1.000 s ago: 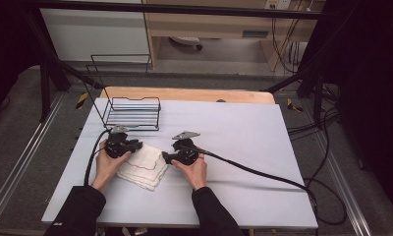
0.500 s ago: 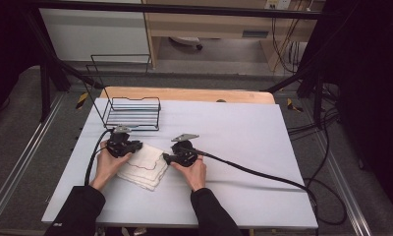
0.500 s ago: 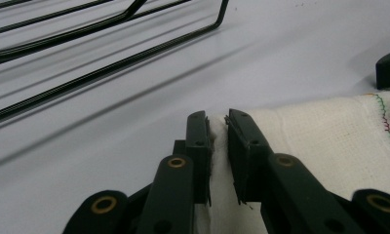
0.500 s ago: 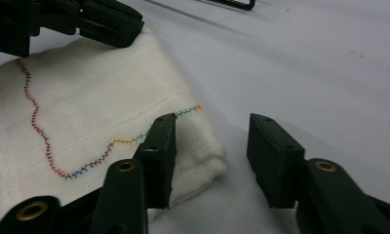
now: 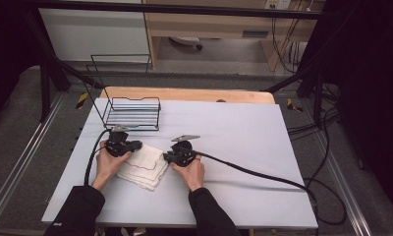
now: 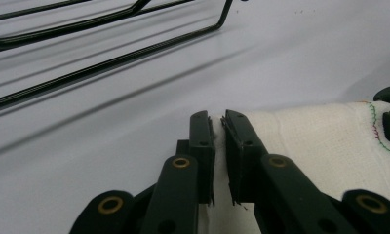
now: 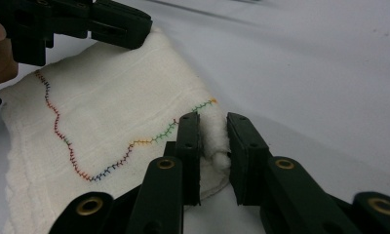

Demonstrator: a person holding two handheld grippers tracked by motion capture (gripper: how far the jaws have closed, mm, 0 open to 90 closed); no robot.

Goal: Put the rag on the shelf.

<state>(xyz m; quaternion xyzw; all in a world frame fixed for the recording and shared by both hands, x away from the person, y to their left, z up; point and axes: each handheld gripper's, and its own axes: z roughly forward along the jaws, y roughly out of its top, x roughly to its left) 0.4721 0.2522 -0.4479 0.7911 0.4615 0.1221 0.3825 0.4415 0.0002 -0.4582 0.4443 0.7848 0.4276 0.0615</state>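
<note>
Little has shifted since the earlier frames: both hands stay low at the cloth [image 5: 143,164], lying folded on the desk [image 5: 243,142] at lower left of centre in the high view, below the wire rack [image 5: 133,112]. Left tongs [image 6: 217,127] are narrowed on the cloth's far corner; right tongs [image 7: 213,134] pinch a bunched bit of its stitched edge. Judging by this, both grips are made, while the lift and the fold or unfold itself remain to do.
</note>
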